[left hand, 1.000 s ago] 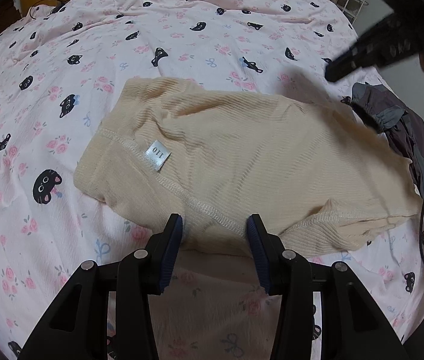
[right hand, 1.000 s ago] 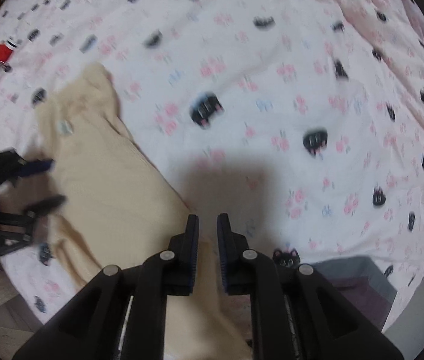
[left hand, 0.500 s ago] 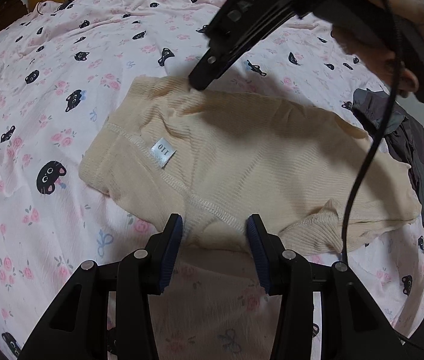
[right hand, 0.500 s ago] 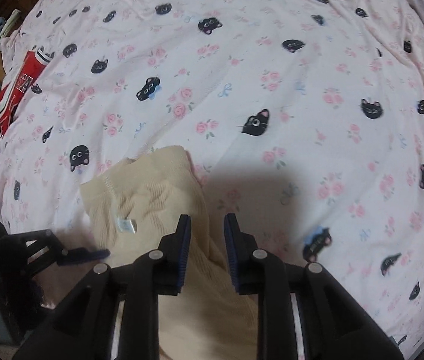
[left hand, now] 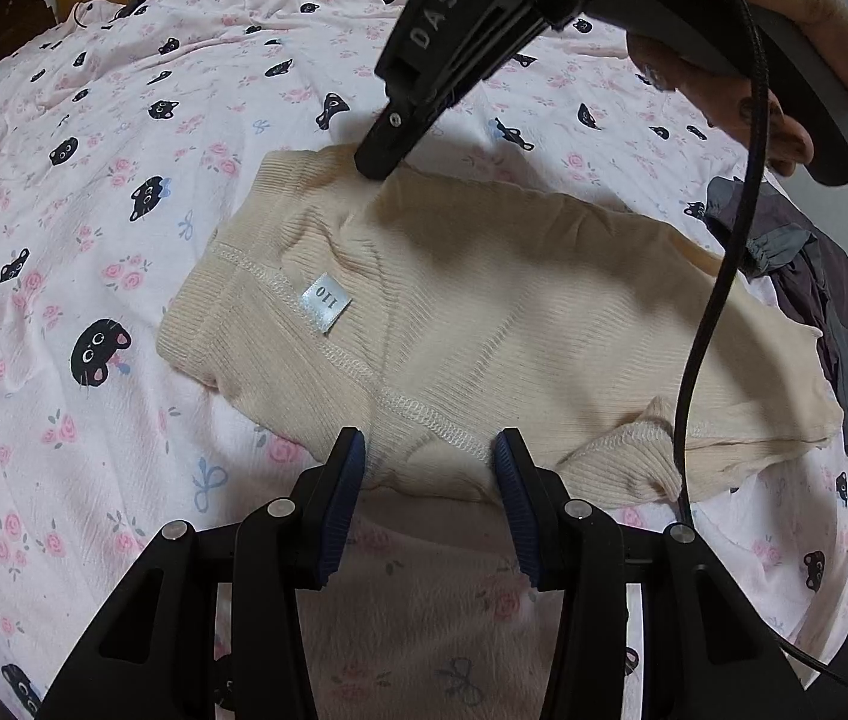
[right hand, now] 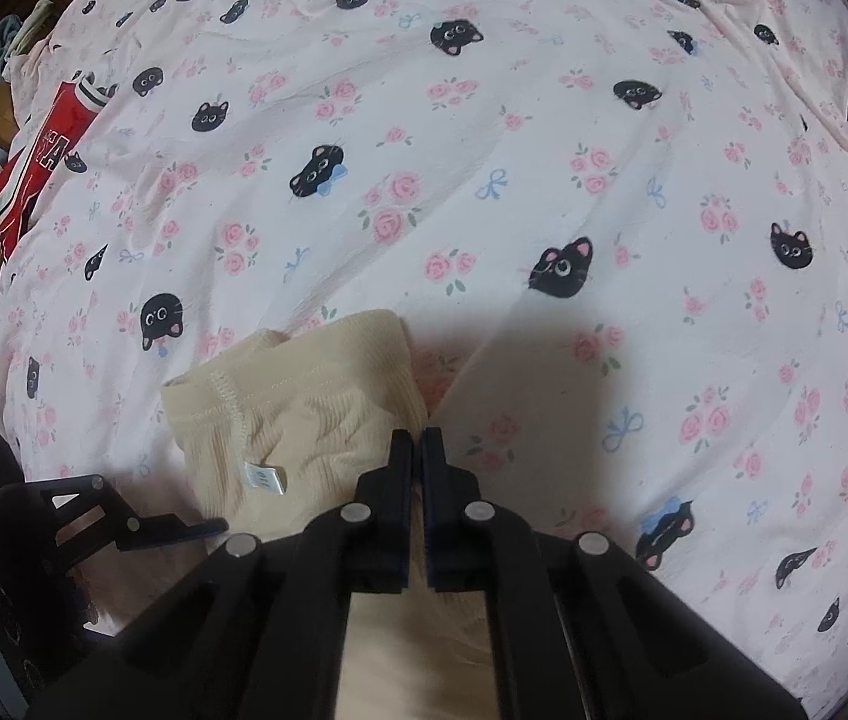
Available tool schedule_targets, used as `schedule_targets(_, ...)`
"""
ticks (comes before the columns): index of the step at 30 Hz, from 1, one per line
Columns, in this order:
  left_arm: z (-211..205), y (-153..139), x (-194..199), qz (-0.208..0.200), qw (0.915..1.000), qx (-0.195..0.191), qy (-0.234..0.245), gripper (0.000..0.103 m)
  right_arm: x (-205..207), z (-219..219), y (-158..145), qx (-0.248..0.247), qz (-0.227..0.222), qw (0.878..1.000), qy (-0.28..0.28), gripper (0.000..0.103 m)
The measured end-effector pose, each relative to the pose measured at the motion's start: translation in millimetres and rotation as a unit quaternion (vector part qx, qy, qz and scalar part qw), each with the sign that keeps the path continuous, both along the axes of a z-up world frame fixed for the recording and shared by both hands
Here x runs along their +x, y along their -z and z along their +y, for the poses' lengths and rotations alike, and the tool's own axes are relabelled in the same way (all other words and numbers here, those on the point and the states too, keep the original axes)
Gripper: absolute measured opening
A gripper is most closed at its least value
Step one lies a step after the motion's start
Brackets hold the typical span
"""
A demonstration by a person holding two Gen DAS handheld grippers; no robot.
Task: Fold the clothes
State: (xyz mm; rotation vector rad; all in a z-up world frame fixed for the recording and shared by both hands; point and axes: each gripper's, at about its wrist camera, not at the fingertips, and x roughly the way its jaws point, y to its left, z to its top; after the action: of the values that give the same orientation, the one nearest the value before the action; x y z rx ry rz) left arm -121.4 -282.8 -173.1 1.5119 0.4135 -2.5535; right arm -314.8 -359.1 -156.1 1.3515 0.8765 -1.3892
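Right gripper (right hand: 415, 441) pinching cream garment (left hand: 484, 312) at far edge, jaws nearly closed. Left gripper (left hand: 430, 462) gaping wide, empty, straddling near hem; bedsheet (right hand: 484, 150) spreading beyond

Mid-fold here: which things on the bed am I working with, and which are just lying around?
In the job: cream ribbed garment; right tool, shut on its far edge; left tool, open at its near hem.

Lying about: grey clothes; red jersey.

Both wrist views close above bed, sharing cream garment (left hand: 484, 312).
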Motion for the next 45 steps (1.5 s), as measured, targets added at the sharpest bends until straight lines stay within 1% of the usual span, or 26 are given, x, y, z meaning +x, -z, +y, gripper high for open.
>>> schedule_targets(5, 2, 0, 1, -0.001, 1.0000, -0.003, -0.002, 0.041, -5, -3, -17, -0.027, 0.015, 1.000, 0.006, 0.003)
schedule_targets(8, 3, 0, 2, -0.003, 1.0000, -0.003, -0.005, 0.041, -4, -8, -19, -0.029, 0.030, 0.999, 0.004, 0.003)
schedule_targets(12, 4, 0, 3, -0.005, 1.0000, -0.004, -0.005, 0.042, -2, -14, -8, -0.015, 0.042, 0.999, 0.005, 0.003)
schedule_targets(16, 4, -1, 3, -0.008, 0.9999, -0.003, -0.007, 0.042, 0, -16, 11, 0.013, 0.058, 0.998, 0.009, 0.004)
schedule_targets(18, 3, -1, 4, -0.010, 0.9999, 0.003, -0.010, 0.042, -1, -16, 10, 0.009, 0.060, 0.998, 0.014, 0.006)
schedule_targets(19, 2, -2, 5, -0.011, 0.9998, 0.008, -0.013, 0.042, -1, -15, 8, 0.005, 0.060, 0.998, 0.017, 0.012)
schedule_targets(21, 1, -3, 8, -0.012, 0.9997, 0.015, -0.017, 0.043, -3, -13, -4, -0.014, 0.062, 0.998, 0.027, 0.032)
schedule_targets(23, 0, -5, 11, -0.013, 0.9995, 0.021, -0.020, 0.043, -2, -10, -21, -0.040, 0.064, 0.997, 0.033, 0.039)
schedule_targets(27, -4, -11, 18, -0.012, 0.9992, 0.026, -0.029, 0.043, 7, -5, -49, -0.078, 0.056, 0.995, 0.036, 0.039)
schedule_targets(30, -17, -22, 30, -0.009, 0.9983, 0.025, -0.052, 0.043, 25, -2, -59, -0.097, 0.036, 0.994, 0.034, 0.040)
schedule_targets(31, -27, -27, 36, -0.008, 0.9975, 0.023, -0.067, 0.043, 32, 0, -58, -0.098, 0.035, 0.994, 0.031, 0.039)
schedule_targets(34, -57, -37, 48, -0.010, 0.9935, -0.001, -0.113, 0.043, 52, 6, -55, -0.099, 0.031, 0.994, 0.026, 0.039)
schedule_targets(37, -95, -40, 61, -0.021, 0.9871, -0.013, -0.158, 0.043, 68, 9, -41, -0.091, 0.025, 0.995, 0.026, 0.039)
schedule_targets(41, -136, -39, 80, -0.021, 0.9779, -0.003, -0.208, 0.043, 85, 5, -18, -0.071, 0.025, 0.997, 0.016, 0.039)
schedule_targets(45, -149, -39, 92, -0.015, 0.9755, -0.002, -0.219, 0.043, 92, 0, -1, -0.053, 0.037, 0.998, 0.008, 0.039)
